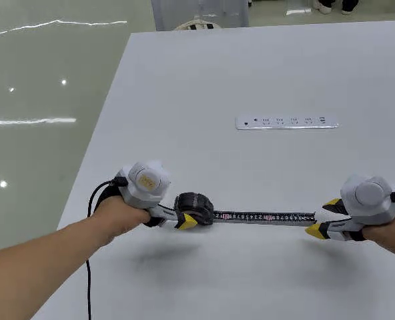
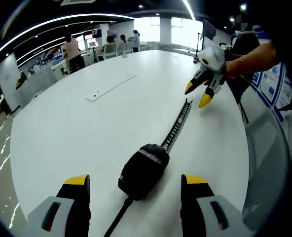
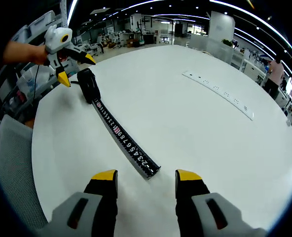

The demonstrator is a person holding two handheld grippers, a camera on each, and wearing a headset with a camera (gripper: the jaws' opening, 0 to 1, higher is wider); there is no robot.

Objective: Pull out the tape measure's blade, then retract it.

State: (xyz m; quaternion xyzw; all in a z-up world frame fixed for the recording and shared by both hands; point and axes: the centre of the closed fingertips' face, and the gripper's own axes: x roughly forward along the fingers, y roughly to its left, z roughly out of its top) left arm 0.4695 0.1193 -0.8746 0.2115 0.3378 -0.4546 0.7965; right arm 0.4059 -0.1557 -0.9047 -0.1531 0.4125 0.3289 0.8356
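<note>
Pull-out looks done: blade (image 1: 264, 217) lies extended on desk (image 1: 251, 80). Left gripper (image 2: 136, 180) fingers spread, tape measure case (image 2: 143, 170) between them. Right gripper (image 3: 146, 176) fingers released, blade tip just ahead. Next: clamp case, retract.

blade (image 1: 264, 217) numerals too small, right hand (image 1: 393, 237) cropped

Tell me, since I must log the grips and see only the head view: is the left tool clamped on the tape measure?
Observer: No. In the left gripper view the left tool is open, with a gap between each jaw and the tape measure.
Operator: Is the right one holding the blade?
Observer: No. In the right gripper view the blade lies flat on the table, unheld. It ends just ahead of the open right tool.
</note>
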